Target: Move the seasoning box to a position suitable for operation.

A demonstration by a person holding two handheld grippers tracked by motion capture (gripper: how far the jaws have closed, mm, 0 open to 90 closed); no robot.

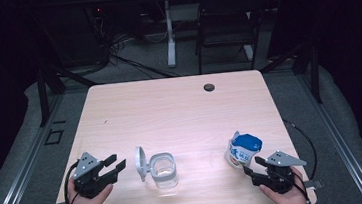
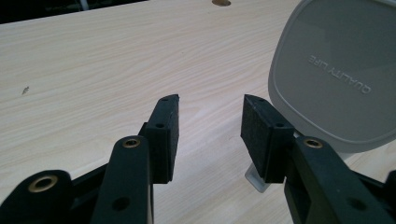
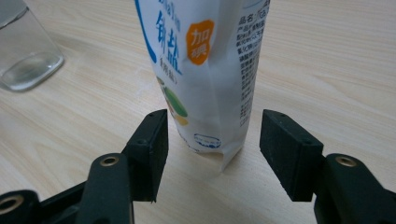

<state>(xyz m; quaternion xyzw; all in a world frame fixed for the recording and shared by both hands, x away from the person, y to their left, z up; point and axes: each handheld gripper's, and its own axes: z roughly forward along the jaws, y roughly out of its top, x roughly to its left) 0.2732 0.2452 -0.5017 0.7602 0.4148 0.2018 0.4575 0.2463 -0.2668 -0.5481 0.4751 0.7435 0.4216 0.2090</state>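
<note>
On the near right of the surface (image 1: 179, 107) a blue-and-white salt bag (image 1: 243, 150) stands upright, its foot between the spread jaws of the right hand-held gripper (image 3: 212, 154), whose pads are clear of it on both sides. Well apart to its left stands a clear jar (image 1: 163, 171) with its grey lid (image 2: 341, 70) flipped up; the left hand-held gripper (image 1: 116, 164), wide open and empty, points at that lid. Judged from this layout, the jar is opened and the bag stands ungripped; grasping and pouring remain.

1. White pouch (image 1: 243, 150) with blue top, blue characters, orange badge and green spot.
2. Clear glass container (image 1: 164, 170), its raised lid (image 1: 140, 162) pale grey.
3. Light wood-grain table (image 1: 175, 112).
4. Both claws black: left claw (image 1: 116, 163), right claw (image 1: 253, 165).
</note>
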